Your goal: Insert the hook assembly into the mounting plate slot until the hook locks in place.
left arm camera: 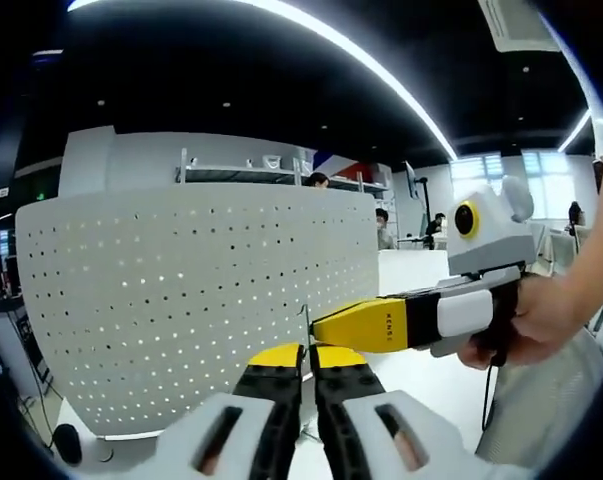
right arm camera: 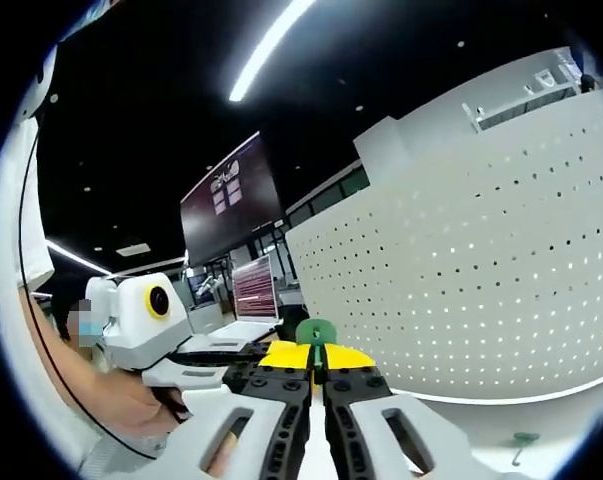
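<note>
Right tongs around green hook

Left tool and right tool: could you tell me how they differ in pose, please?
In the left gripper view, the left tool points toward the perforated panel, while the right tool crosses sideways. The right tool's shut on a green hook; the left's grip is unclear. Both have yellow tips.

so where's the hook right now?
In the right gripper view the green hook sits at the tip of the right gripper, just left of the white perforated panel; whether it touches the panel is unclear.
</note>
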Demonstrator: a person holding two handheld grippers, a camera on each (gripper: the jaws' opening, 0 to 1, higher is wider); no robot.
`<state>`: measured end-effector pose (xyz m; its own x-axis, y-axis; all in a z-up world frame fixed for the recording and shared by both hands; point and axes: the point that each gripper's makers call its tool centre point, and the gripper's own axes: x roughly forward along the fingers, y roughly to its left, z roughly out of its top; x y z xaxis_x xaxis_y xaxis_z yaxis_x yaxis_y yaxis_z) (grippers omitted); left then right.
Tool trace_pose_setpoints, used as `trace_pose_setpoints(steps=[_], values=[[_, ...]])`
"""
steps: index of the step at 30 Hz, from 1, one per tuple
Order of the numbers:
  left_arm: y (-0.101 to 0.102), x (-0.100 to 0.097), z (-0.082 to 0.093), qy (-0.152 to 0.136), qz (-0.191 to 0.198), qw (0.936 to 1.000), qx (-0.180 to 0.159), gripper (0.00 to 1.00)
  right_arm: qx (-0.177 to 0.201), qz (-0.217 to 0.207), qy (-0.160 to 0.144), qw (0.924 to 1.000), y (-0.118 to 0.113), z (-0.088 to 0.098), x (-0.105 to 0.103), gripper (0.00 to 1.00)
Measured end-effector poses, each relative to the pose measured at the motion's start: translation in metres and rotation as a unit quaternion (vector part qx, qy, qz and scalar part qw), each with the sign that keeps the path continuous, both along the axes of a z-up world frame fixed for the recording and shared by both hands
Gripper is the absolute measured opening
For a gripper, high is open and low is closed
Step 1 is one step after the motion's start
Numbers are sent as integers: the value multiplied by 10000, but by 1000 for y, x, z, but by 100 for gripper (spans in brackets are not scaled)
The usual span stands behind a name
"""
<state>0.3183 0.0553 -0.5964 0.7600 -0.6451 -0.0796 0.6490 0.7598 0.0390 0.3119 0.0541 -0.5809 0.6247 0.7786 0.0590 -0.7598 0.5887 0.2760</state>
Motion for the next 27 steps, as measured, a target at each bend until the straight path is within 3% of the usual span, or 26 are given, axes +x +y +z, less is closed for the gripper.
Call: trace_pose_setpoints(steps=[2, 5, 12, 17, 21, 23, 27], values=[[-1, -1, -1, -21, -58, 10000, 47, 7, 29, 2, 37, 10000, 0, 0, 0, 0], [-6, -1, -10, 127, -142, 9997, 143, 28, 23, 19, 40, 10000, 1, 0, 0, 0], [-8, -1, -25, 321, -97, 9992, 219, 61, -9, 109, 6, 9999, 4, 0, -2, 0], [-9, -1, -23, 336, -116, 9993, 94, 67, -24, 154, 28, 9999, 6, -1, -4, 0], [-10, -1, -23, 295, -136, 9994, 152, 66, -45, 128, 36, 9999, 4, -1, -3, 0], [-9, -1, -23, 297, -118, 9993, 173, 66, -109, -1, 52, 9999, -1, -2, 0, 0], [-9, 0, -23, 277, -105, 9994, 180, 65, -302, -691, -20, 9972, -29, -2, 16, 1]])
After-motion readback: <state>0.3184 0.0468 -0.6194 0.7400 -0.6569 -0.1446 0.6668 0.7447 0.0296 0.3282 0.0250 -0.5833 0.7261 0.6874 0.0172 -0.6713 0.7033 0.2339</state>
